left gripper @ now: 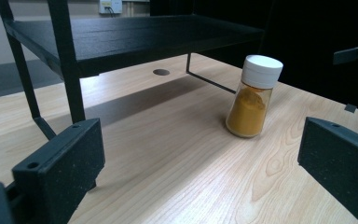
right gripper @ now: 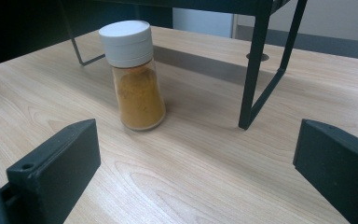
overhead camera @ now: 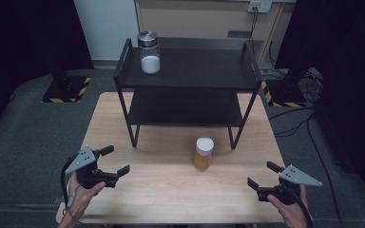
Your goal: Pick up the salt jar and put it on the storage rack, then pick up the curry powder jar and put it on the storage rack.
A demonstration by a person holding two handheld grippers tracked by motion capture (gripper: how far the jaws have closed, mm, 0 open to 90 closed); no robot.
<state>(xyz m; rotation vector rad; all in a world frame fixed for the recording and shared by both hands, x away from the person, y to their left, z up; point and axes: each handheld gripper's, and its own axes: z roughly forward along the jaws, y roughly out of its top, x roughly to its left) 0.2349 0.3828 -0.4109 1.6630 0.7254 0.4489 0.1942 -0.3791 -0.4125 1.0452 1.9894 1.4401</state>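
grippers: left gripper [overhead camera: 115, 161] and right gripper [overhead camera: 258, 175], each held in a hand at the near edge of the pale wooden table [overhead camera: 171, 199], jaws spread wide and holding nothing; both aim inward toward the spice jar.
spice jar: small clear jar of orange-yellow powder with a white ribbed screw cap [overhead camera: 203, 153], standing on the table just in front of the black metal two-tier shelf [overhead camera: 190, 71], near the shelf's front right leg and about midway between the two grippers.
handling: likely light and rigid; the clear wall looks smooth, so probably slippery, and breakable if it is glass. the body widens toward its base.
hold: best guess is across the body below the cap, or on the ribbed cap itself for better purchase.
axis: long axis vertical, cap up, base flat on the table; no tilt seen in the left gripper view [left gripper: 253, 95] or the right gripper view [right gripper: 134, 74].
far jar: taller clear jar with a silver metal lid and white powder in its bottom [overhead camera: 149, 52], upright on the shelf's top tier at its left rear corner.
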